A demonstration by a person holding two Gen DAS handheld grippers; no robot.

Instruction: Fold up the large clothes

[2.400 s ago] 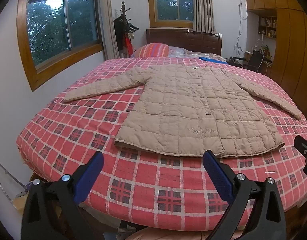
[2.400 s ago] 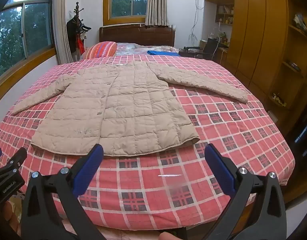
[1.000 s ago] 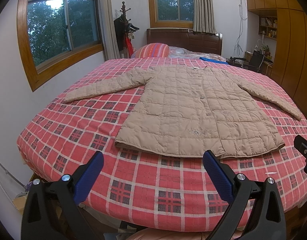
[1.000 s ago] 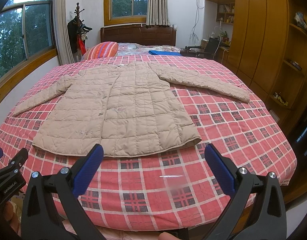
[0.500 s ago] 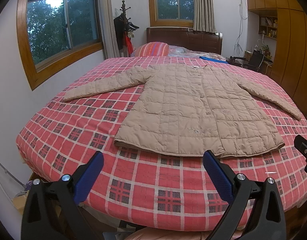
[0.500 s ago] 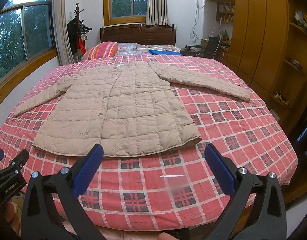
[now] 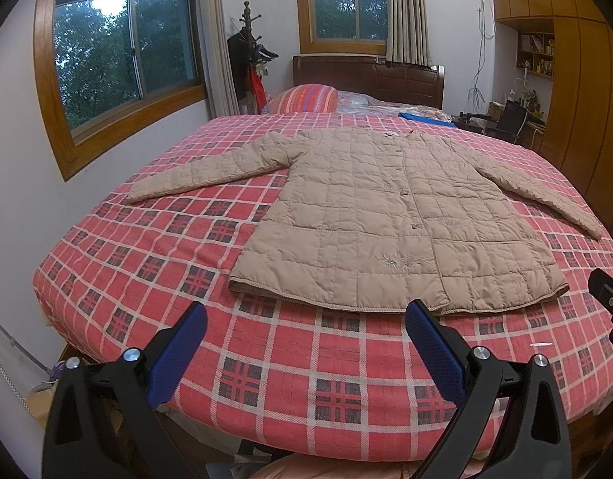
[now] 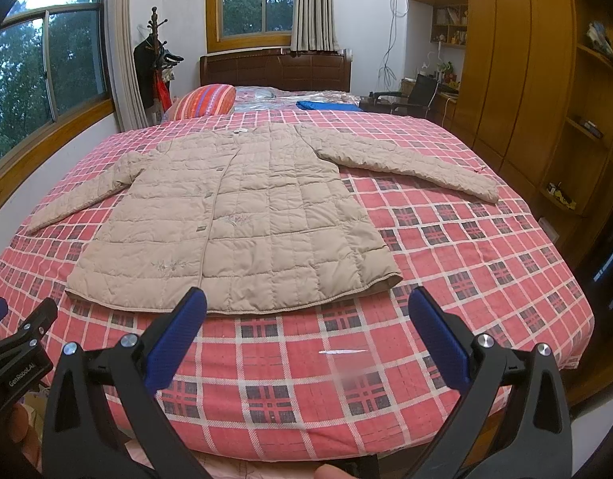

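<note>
Coat lies flat at 12 o'clock on the bed, unmoved over the past seconds; left claw gapes empty. Right view: right claw likewise released, folding not begun.

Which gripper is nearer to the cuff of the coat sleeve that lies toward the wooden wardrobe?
Right. The right gripper hovers open off the bed's foot on the wardrobe side, below that cuff. The left gripper hovers open further toward the window side.
</note>
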